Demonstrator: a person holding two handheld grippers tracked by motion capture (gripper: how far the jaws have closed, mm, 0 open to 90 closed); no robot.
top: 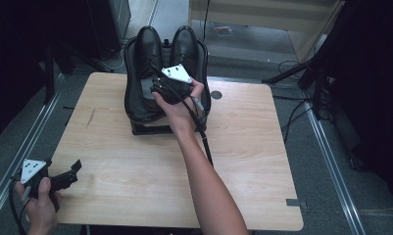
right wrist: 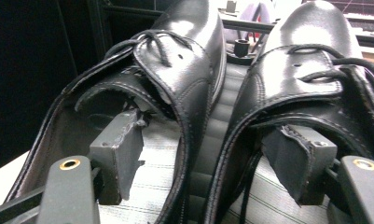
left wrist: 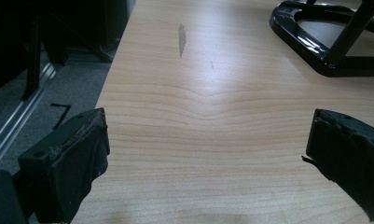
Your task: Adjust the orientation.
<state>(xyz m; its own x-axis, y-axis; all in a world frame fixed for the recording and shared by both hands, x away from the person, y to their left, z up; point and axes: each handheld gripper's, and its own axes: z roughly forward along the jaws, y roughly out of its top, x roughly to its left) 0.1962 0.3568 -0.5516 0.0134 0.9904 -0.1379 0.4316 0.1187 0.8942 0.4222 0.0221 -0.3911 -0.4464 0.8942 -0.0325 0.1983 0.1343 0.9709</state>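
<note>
Two black leather lace-up shoes, the left shoe [top: 147, 49] and the right shoe [top: 184, 46], sit side by side on a black stand [top: 150, 128] at the far middle of the table. My right gripper [top: 159, 84] hovers over their heel ends. In the right gripper view, the right gripper [right wrist: 208, 135] is open. One jaw sits inside the left shoe [right wrist: 184, 70] and the other inside the right shoe [right wrist: 306, 56]. The shoes' inner walls lie between the jaws, untouched. My left gripper [top: 76, 169] rests open at the table's near left corner, nothing between its jaws.
The wooden table [top: 135, 166] has a dark scuff mark [left wrist: 181, 39] on its left part. The stand's glossy black base [left wrist: 315, 51] lies ahead and right of the left gripper [left wrist: 208, 140]. Cables and dark stands surround the table on the floor.
</note>
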